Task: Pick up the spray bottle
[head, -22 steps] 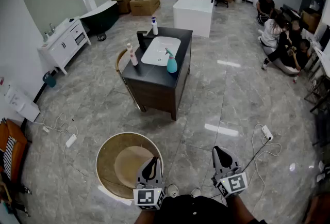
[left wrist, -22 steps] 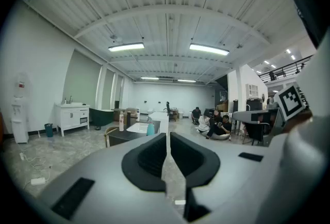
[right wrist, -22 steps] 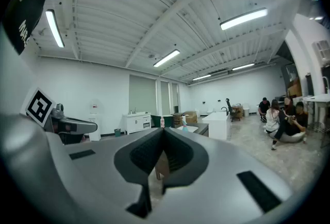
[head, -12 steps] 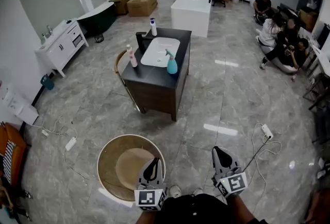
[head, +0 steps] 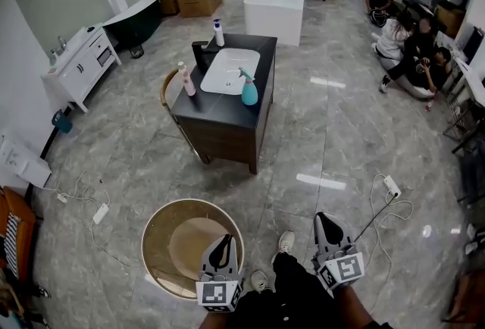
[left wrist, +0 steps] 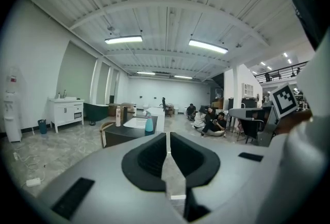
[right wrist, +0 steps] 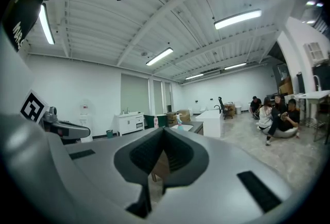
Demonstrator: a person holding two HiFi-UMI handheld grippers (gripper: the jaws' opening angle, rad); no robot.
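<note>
Task not yet started. Spray bottle seen upright on dark vanity, just beside sink basin, well apart from both grippers. Left gripper and right gripper held closed, nothing gripped. Approach, grasp, lift all left.

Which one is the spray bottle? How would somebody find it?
Find the dark cabinet in the middle of the grey floor, with a white sink in its top. The spray bottle stands at the sink's right edge in the head view. It alone is teal with a trigger top; its neighbours are a pink bottle and a white bottle.
</note>
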